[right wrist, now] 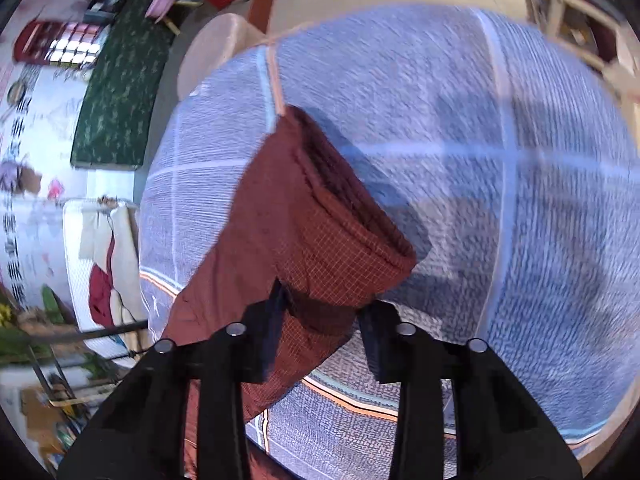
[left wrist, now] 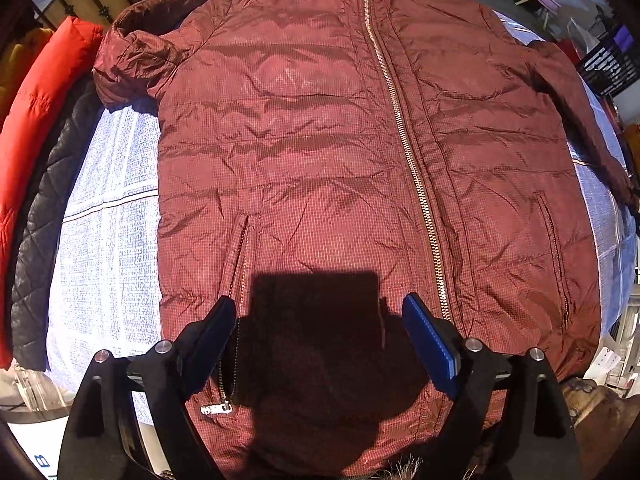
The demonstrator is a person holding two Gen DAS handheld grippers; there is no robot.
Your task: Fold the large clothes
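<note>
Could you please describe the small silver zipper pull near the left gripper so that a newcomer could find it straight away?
Start from the maroon jacket spread front-up over the blue-and-white cloth. Follow its left pocket slit down toward the hem, beside the left gripper and its open jaws. The pocket zipper pull hangs there: small, silver and loose, unlike the long gold zipper running up the jacket's centre.

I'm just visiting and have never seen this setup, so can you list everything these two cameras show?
jacket: one, maroon, zipped, flat on the bedspread
sleeve cuff: one, maroon, lying on the bedspread before the right gripper
bedspread: one, blue-white with pale stripes, under the jacket
red coat: one, far left edge
black quilted coat: one, beside the red coat
green mat: one, on the floor
left gripper: open, above the hem
right gripper: open, at the cuff
</note>
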